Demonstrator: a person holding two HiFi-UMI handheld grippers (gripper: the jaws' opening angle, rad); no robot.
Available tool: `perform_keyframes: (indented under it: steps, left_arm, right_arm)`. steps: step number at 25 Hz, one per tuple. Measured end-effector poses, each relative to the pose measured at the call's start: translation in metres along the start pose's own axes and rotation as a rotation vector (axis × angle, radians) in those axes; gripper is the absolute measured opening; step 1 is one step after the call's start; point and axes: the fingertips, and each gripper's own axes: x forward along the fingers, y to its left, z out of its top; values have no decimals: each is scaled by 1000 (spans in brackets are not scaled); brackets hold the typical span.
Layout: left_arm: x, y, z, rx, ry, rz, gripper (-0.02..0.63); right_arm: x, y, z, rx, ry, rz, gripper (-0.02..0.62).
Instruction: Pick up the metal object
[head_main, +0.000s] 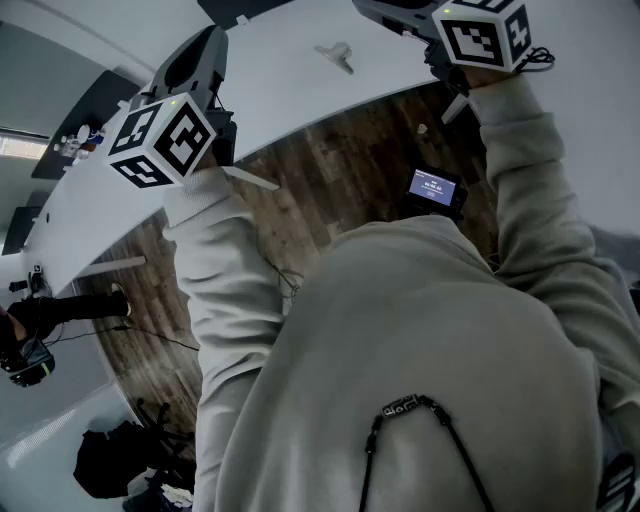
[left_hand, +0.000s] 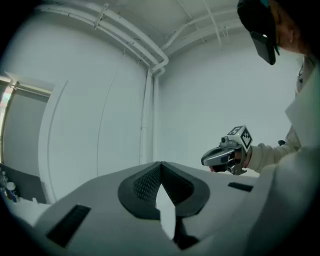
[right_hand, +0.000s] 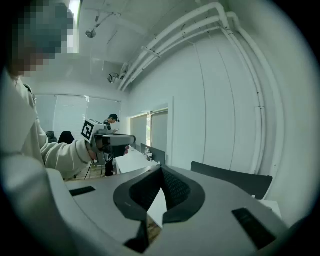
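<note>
The left claw (left_hand: 161, 166) is held level in a light-sleeved hand, its marker cube (head_main: 160, 140) just behind it toward the wrist. Its two jaws are clenched tip to tip, and the small gap lower down between them shows only pale background. Nothing is gripped. Ahead of this claw stands a plain white wall with pipes (left_hand: 150, 55) running up to the ceiling. Off to its right, the other claw shows at the end of its own sleeve.

The metal object (head_main: 337, 55) lies on the white table (head_main: 300, 95). It is ahead of both claws and between them, nearer the right one and apart from each. No jaw touches it. Under the table edge the wooden floor (head_main: 330, 170) shows.

The right claw (right_hand: 160, 171) tilts slightly downward, and its jaws are also clenched together with nothing between the pads. To its left, the left claw hangs level over the table. Beyond that, a second person (right_hand: 113, 120) stands far back in the room. A dark chair back (right_hand: 235, 180) sits ahead and to the right of this claw. Below its sleeve, in the head view, a small device with a lit screen (head_main: 433, 188) shows close to the wearer's body.
</note>
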Motion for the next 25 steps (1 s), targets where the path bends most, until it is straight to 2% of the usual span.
perform_keyframes:
  steps: [5, 11, 19, 23, 25]
  left_arm:
    - [-4, -7, -1, -24, -22, -30, 3]
    - [-6, -12, -4, -11, -22, -48, 3]
    - [-3, 0, -15, -17, -22, -14, 3]
    - [9, 16, -17, 4, 8, 60, 3]
    - [27, 19, -12, -18, -3, 57, 3]
  right_arm:
    - [-2, 0, -4, 4, -6, 1, 20]
    - [-4, 1, -1, 19, -26, 4, 20]
    - [-3, -16, -5, 71, -104, -55, 20]
    - [3, -22, -8, 75, -70, -40, 20]
    - [6, -40, -6, 76, -50, -43, 20]
